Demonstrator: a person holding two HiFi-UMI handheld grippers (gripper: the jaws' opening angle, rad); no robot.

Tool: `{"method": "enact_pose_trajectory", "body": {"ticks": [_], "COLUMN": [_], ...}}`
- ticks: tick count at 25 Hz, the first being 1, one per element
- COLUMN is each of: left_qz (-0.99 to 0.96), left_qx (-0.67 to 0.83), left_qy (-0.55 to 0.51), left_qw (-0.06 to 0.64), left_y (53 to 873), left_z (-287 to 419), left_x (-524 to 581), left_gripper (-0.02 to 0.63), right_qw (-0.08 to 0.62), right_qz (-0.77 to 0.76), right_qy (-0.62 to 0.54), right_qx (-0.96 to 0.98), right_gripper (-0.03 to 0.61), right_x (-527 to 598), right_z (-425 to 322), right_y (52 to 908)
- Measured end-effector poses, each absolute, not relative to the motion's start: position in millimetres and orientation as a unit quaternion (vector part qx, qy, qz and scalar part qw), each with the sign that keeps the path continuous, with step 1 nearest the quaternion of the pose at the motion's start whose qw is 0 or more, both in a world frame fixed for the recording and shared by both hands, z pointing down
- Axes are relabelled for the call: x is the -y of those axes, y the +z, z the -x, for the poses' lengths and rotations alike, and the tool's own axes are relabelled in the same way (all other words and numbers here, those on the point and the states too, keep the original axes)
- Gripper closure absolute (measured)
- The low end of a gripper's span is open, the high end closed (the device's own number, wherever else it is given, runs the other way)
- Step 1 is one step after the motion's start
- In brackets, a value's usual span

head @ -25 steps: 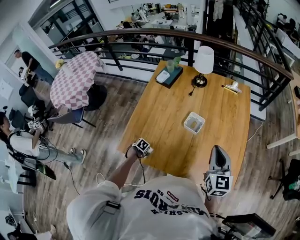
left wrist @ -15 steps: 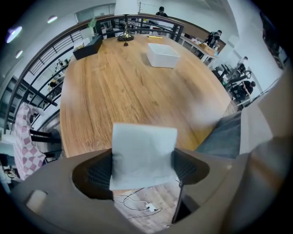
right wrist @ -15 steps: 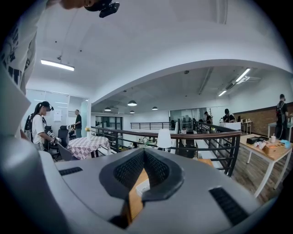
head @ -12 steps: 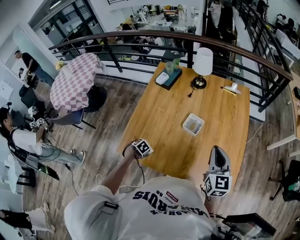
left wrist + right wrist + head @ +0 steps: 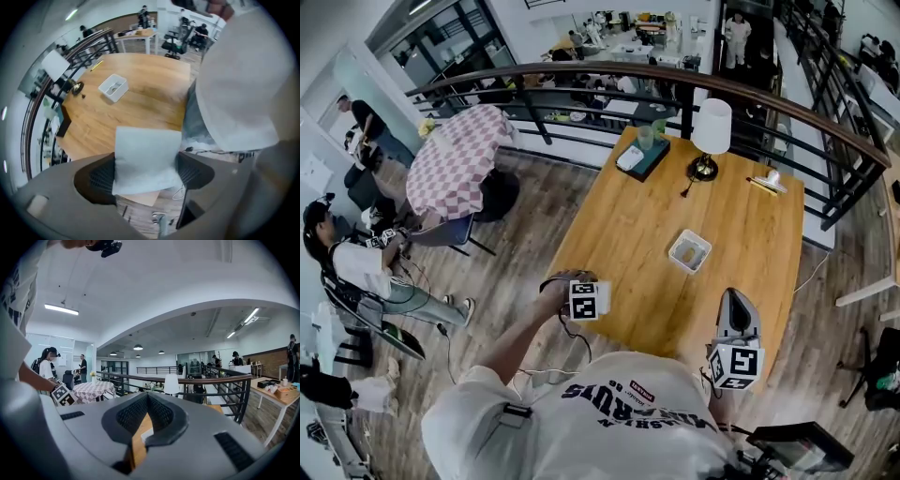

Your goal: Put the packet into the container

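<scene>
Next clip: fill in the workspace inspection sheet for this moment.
Surface: wooden table.
Job's things: packet in the left jaws, off the table; white container on the table, apart from it.
Clutter: lamp, dark tray at the far edge.
Grippers: left hand-held gripper clamps the packet; right hand-held gripper shut, empty.
Cables: lamp cord; lead below the left hand.
Surroundings: railing, checked table, people nearby.

Packet (image 5: 147,159) matt white paper; table (image 5: 628,234) smooth wood; container (image 5: 119,91) white plastic
</scene>
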State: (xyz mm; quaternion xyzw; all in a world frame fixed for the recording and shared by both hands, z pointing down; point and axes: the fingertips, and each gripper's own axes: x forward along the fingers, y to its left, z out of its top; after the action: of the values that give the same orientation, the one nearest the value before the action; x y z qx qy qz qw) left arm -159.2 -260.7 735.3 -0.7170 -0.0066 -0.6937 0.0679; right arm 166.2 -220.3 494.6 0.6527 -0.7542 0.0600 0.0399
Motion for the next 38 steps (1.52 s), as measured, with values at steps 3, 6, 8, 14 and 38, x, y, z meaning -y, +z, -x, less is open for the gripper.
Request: {"method": "enact_pose_trajectory", "body": {"ticks": [3,6,8,14,38], "left_qz": [0.685,0.684,0.691,0.685,0.682], "left_qx": [0.09,0.121,0.12,0.129,0.202], "left_qy": [-0.7,-0.69,-0.685,-0.691,-0.66], "left_qw": [0.181,0.205,0.194,0.193,0.24], "left_y": [725.4,723.8,725.1,727.3,702.3], "left_z": [158.3,152.2,148.7,145.1,47.1], "left_x": [251.1,245.4,243.9,244.2,288.9], "left_gripper": [0.21,0.21,0.21,0.21,0.21], "right_qw": [0.039,0.037,0.037,0.038,0.038], "right_qz": [-0.65,-0.651,-0.652,-0.659,-0.732], "right_qy": [0.059,0.06,0.06,0.063,0.078], "right_qx": [0.756,0.756,0.755,0.749,0.675], "right_gripper": [0.571,0.571,0.571,0.571,0.571], "right_x": [224.4,226.3,225.8,224.0,170.9], "right_z": [-162.8,-162.2,-163.2,-171.8,-223.7], "right_y": [496.7,497.3,497.6,498.4,504.5]}}
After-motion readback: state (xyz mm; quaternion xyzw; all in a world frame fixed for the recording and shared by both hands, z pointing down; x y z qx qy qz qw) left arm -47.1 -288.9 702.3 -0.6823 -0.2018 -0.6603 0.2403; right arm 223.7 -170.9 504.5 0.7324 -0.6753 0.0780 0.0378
